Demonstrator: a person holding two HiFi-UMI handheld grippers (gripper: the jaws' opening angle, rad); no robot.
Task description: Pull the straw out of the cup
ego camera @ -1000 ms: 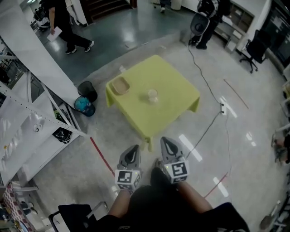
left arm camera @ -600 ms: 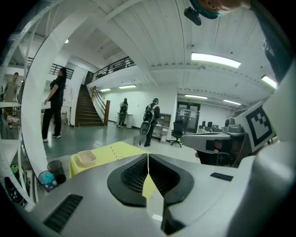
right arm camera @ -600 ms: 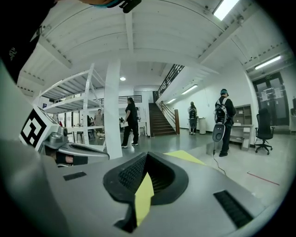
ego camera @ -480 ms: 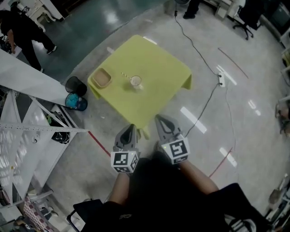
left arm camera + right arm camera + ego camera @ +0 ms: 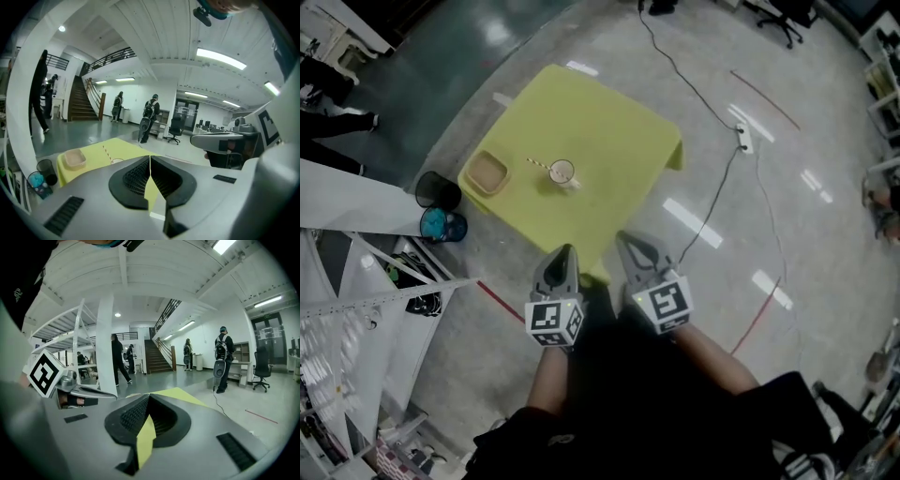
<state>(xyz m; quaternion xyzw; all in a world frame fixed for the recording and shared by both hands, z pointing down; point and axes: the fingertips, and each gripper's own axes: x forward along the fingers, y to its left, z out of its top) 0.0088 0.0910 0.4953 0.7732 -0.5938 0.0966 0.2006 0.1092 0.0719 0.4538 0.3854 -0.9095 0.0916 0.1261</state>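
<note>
Yellow-green table [image 5: 614, 122] bearing cup [image 5: 562, 172] with straw [image 5: 539, 164]; left gripper [image 5: 564, 250] and right gripper [image 5: 626, 237] short of it, jaws closed, empty.

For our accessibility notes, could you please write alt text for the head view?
Seen from above, a person holds the left gripper and right gripper, both shut and empty, just short of a yellow-green table. On the table stand a cup with a striped straw in it and, apart to its left, a beige tray.
</note>
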